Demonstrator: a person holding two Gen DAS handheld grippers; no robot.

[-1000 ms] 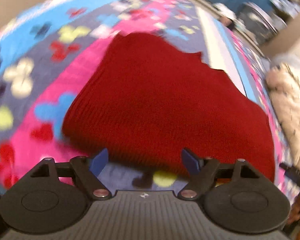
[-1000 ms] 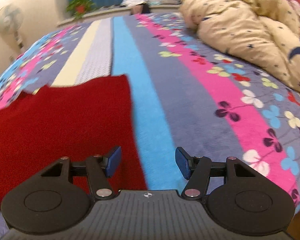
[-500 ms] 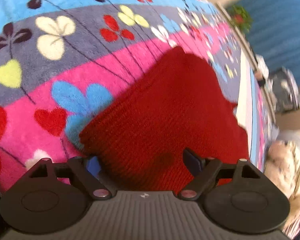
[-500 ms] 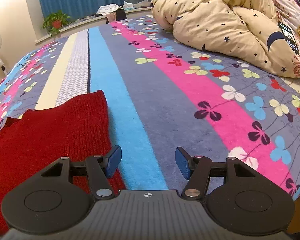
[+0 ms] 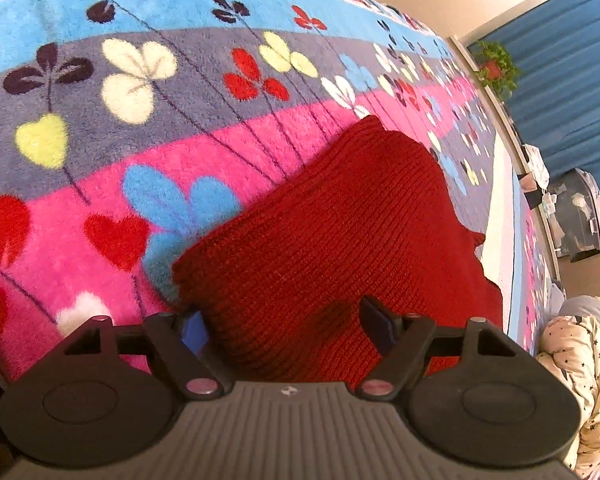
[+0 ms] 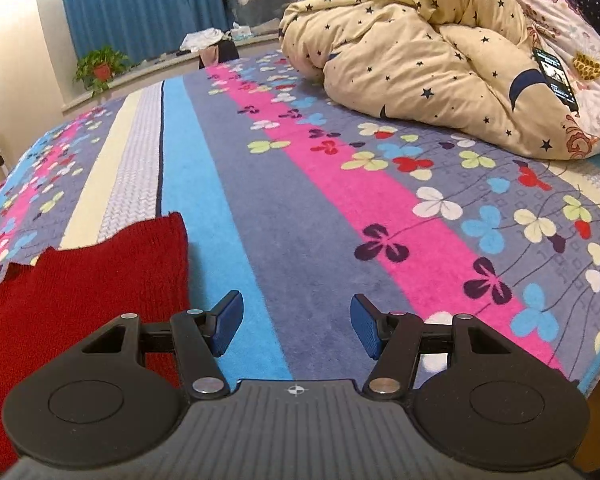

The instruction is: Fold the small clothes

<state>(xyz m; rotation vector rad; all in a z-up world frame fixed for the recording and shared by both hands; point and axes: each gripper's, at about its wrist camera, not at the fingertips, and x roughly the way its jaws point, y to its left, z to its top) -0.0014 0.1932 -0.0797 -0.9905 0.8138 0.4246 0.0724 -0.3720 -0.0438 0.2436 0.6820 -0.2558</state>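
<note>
Left wrist view: left gripper (image 5: pixel 284 322), released, straddles the red knit garment (image 5: pixel 340 232) corner; the grasp step calls for closing.

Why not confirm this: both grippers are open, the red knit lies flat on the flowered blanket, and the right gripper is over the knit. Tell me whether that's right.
One part is wrong. In the right wrist view, the right gripper is open over the bare flowered blanket; the red knit lies to its left. The left gripper is the one straddling the knit's edge.

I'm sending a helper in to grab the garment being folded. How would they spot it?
On the bed's striped floral blanket, look away from the star-print duvet. The red knit garment lies flat there: the only plain, ribbed, solid-red piece.
</note>
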